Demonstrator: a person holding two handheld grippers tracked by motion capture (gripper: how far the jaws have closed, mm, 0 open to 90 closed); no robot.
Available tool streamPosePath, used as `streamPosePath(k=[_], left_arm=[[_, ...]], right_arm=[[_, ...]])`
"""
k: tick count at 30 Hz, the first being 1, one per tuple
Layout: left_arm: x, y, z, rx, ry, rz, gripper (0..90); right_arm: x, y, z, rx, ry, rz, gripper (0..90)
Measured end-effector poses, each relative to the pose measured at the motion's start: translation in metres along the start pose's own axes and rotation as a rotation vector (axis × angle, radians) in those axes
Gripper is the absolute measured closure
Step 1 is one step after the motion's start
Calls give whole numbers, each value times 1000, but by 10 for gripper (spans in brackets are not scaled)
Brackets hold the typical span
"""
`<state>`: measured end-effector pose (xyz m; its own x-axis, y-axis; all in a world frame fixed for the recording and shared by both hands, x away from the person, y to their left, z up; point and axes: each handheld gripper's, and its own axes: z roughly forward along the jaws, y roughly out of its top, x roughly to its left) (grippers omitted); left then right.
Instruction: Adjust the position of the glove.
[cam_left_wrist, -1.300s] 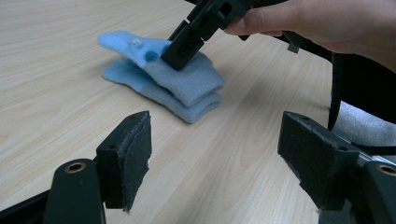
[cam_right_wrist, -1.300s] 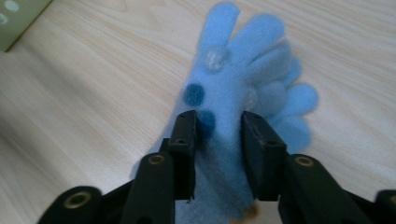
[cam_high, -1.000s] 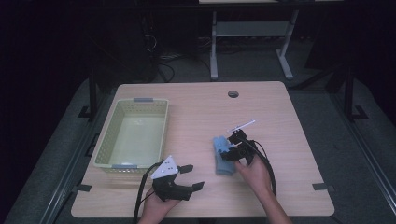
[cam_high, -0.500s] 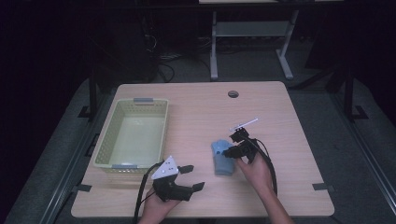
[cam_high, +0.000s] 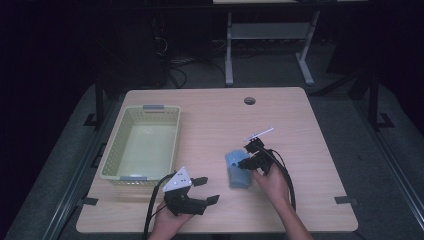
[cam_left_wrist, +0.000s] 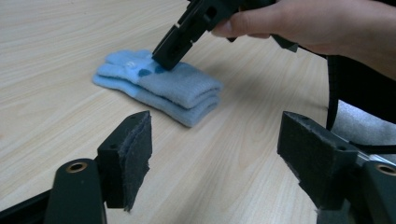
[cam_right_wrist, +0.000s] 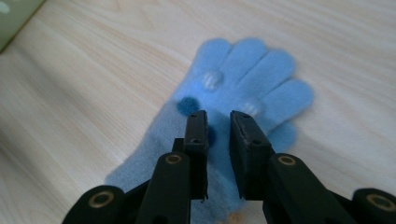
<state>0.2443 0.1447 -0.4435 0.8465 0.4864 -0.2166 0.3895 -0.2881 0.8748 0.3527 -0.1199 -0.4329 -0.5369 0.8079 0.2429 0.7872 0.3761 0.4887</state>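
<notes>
Two light-blue knitted gloves (cam_high: 237, 169), stacked one on the other, lie flat on the pale wooden tabletop (cam_high: 210, 120), a little right of centre in the high view and well apart from the pale green plastic basket (cam_high: 142, 145) at the left of the frame. The right gripper (cam_high: 243, 165) comes at the gloves from their right side. Its jaws have just been closing, and in the right gripper view they stand narrow over the palm of the upper glove, among its dark and pale dots, with only a slim gap between them. Knit seems to be gathered in that gap, but whether the pads truly pinch it cannot be told for sure. The left gripper (cam_high: 202, 191) sits near the bottom edge of the high view, below the basket's lower right corner, its jaws spread wide with nothing between them. In the left gripper view the gloves lie ahead of it at upper centre.

Judging by this, the step in hand is the grasp: the right gripper is settling onto the glove and tightening. The next move calls for a firm pinch on the knit before any lift, ideally catching both layers so the lower glove is not left behind. The basket looks the likely goal, so the carry would run left across the frame, clearing the basket's rim before release.
</notes>
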Motion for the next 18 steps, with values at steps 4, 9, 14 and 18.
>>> streamPosePath(k=[4, 9, 14, 18], left_arm=[[1, 1, 1, 1, 0, -20, 291], [5, 7, 10, 15, 5, -87, 313], [12, 14, 27, 66, -2, -174, 352], [24, 20, 43, 79, -8, -303, 359]], right_arm=[[-2, -1, -2, -14, 24, 1, 732], [-11, -8, -21, -83, 48, 45, 673], [-23, -20, -28, -93, 69, 97, 641], [-38, -31, -30, -100, 117, 158, 566]])
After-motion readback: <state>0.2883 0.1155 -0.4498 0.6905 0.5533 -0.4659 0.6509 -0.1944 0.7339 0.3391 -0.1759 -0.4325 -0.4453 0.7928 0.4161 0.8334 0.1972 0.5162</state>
